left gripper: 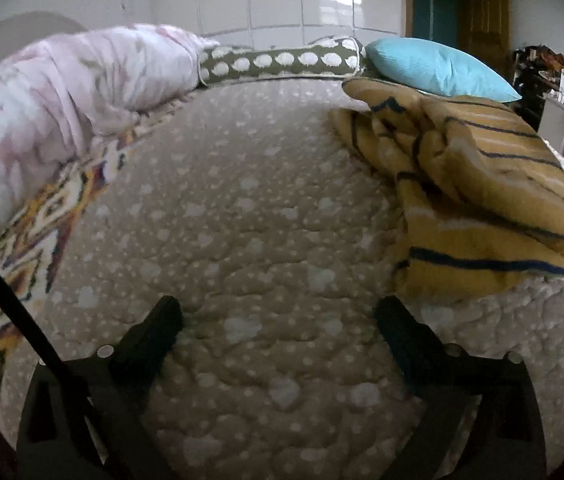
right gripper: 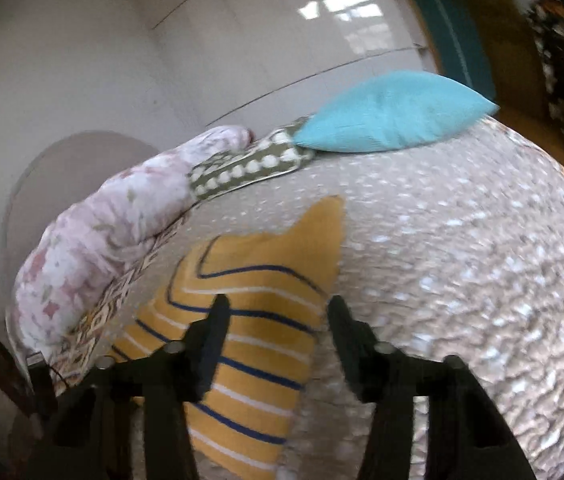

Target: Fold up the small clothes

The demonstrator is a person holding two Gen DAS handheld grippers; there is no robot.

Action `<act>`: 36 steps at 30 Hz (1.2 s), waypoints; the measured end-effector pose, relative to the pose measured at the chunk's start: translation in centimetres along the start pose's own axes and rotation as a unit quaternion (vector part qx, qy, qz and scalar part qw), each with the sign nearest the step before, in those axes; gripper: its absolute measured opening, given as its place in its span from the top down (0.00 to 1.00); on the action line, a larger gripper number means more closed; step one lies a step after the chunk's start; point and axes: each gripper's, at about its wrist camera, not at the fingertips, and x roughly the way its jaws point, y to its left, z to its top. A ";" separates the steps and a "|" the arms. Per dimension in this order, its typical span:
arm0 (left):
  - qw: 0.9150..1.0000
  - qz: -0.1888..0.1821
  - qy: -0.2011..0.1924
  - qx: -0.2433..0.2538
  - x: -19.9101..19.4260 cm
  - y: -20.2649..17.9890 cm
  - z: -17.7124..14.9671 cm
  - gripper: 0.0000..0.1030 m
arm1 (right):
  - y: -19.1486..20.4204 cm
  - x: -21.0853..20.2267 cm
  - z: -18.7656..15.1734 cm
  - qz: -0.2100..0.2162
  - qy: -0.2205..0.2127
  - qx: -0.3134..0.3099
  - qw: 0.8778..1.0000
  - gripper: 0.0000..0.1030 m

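A yellow garment (left gripper: 481,184) with dark blue and white stripes lies bunched in a rough fold on the right of the beige dotted quilt (left gripper: 242,200). My left gripper (left gripper: 280,316) hangs over bare quilt to the left of it, jaws wide open and empty. In the right wrist view the same garment (right gripper: 258,256) lies spread flat, one corner pointing away. My right gripper (right gripper: 278,312) hovers over its right part with the jaws apart. The left finger (right gripper: 214,332) overlaps the cloth and the right finger (right gripper: 345,336) is just past its edge. Neither pad visibly presses on the cloth.
A pink floral duvet (left gripper: 62,92) is heaped along the left, with a patterned blanket (left gripper: 42,216) under it. At the head lie a green white-dotted bolster (left gripper: 282,60) and a turquoise pillow (left gripper: 437,68). A black cable (left gripper: 10,292) crosses the lower left. Cluttered furniture (left gripper: 553,76) stands at the right.
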 end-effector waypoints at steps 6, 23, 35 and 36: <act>1.000 -0.014 -0.011 -0.013 -0.1 0.5 -0.2 0.04 | 4.1 4.7 0.5 0.024 0.032 -0.044 0.998 0.57; 0.999 -0.012 -0.029 -0.017 -0.6 0.4 -0.6 0.04 | 8.6 8.8 -0.7 0.046 0.084 -0.075 0.993 0.42; 0.999 -0.013 -0.029 -0.018 -0.7 0.4 -0.6 0.04 | 12.7 14.4 -4.8 0.171 0.213 -0.009 0.962 0.60; 0.999 -0.013 -0.029 -0.018 -0.7 0.4 -0.6 0.04 | 12.4 13.7 -4.9 0.185 0.218 -0.001 0.958 0.60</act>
